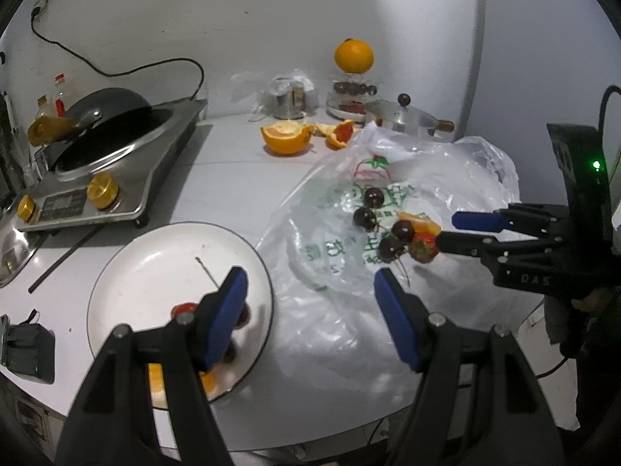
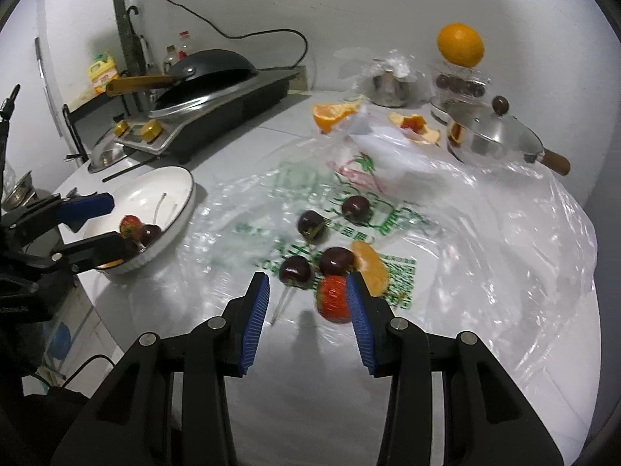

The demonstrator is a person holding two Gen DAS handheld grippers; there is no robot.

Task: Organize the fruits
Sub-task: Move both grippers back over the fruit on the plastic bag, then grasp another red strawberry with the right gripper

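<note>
A clear plastic bag (image 2: 485,233) lies spread on the white table, and on it are several dark cherries (image 2: 335,260), an orange segment (image 2: 370,268) and a strawberry (image 2: 333,299). My right gripper (image 2: 308,279) is open over them. The strawberry sits between its jaws close to the right pad, well apart from the left pad. In the left wrist view the same gripper (image 1: 450,229) points at the strawberry (image 1: 425,248). My left gripper (image 1: 310,273) is open with nothing between its fingers, beside a white plate (image 1: 155,264). The plate (image 2: 155,190) holds a strawberry, cherries and an orange piece.
An induction cooker with a black wok (image 1: 108,116) stands at the back left. Cut orange halves (image 1: 285,138), a lidded steel pot (image 2: 489,132) and a whole orange (image 1: 354,56) on stacked containers line the back wall. The table edge runs near my grippers.
</note>
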